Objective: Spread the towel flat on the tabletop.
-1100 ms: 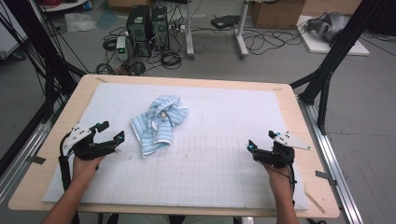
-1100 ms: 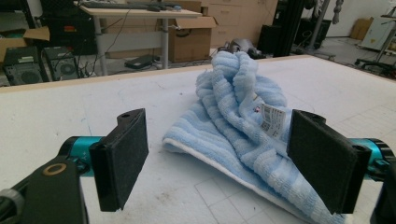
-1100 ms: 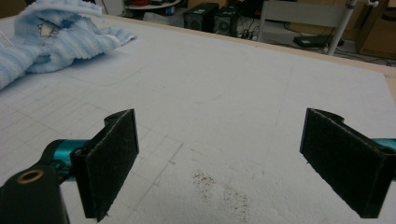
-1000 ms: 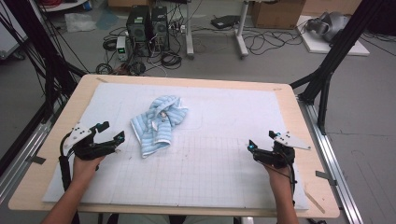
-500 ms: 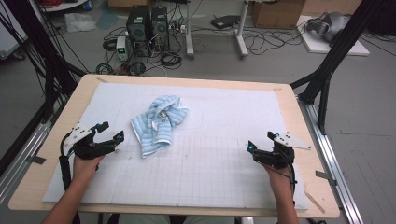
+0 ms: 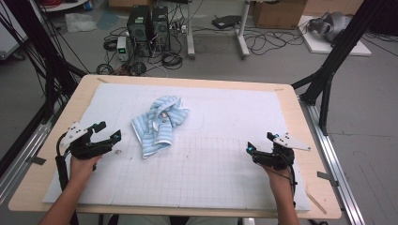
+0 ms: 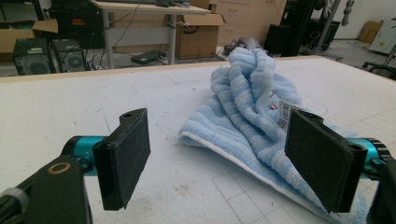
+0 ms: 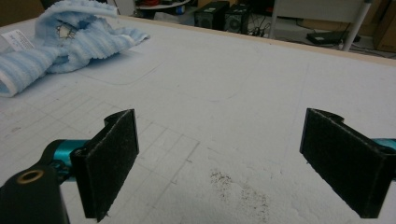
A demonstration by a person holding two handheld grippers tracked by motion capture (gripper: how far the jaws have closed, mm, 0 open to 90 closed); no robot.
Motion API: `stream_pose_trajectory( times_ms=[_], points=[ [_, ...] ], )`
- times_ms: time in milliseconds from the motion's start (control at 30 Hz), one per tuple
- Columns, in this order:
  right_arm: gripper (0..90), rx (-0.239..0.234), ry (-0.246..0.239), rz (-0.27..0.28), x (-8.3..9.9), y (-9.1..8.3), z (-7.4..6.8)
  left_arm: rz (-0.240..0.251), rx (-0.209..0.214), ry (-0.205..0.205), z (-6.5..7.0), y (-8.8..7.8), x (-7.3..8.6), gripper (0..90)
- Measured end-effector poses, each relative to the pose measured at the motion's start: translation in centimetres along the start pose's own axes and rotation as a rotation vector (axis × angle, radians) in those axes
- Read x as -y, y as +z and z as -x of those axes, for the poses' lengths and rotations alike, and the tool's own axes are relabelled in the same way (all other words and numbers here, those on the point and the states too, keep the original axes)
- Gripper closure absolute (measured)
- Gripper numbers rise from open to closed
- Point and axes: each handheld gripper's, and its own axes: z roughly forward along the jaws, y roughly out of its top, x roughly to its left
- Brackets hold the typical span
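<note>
A crumpled light-blue striped towel (image 6: 158,123) lies on the white gridded mat (image 6: 220,117), left of centre. Its white label shows in the left gripper view, where the towel (image 7: 252,112) sits just ahead of the jaws. My left gripper (image 6: 109,131) hovers to the left of the towel, open, with nothing between its pads (image 7: 126,156). My right gripper (image 6: 259,142) stands open low over the mat's right side, far from the towel (image 8: 60,44). Its pads (image 8: 109,158) are wide apart over bare mat.
The mat covers a wooden table (image 6: 61,117) with black frame legs (image 6: 328,70) at both sides. Computer towers (image 6: 148,23), cables and boxes stand on the floor beyond the far edge. A dark smudge (image 8: 238,186) marks the mat near my right gripper.
My left gripper has crept slightly towards the towel. The right gripper and the towel have stayed put.
</note>
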Motion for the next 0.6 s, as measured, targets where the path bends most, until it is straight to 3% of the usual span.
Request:
stream_pose_trajectory(
  times_ms=[233,433,600],
  points=[
    [10.8,-0.015,0.013,-0.005,-0.1,0.0,-0.2,-0.012,0.001,0.006,-0.1,0.2,-0.1,23.0],
    [10.8,-0.009,-0.008,-0.015,-0.1,0.0,-0.5,0.003,0.006,-0.001,-0.3,0.5,-1.0,23.0],
    [10.8,-0.010,-0.001,-0.013,-0.1,-0.2,-0.5,0.016,0.028,-0.034,-0.4,0.9,-1.9,23.3]
  ],
)
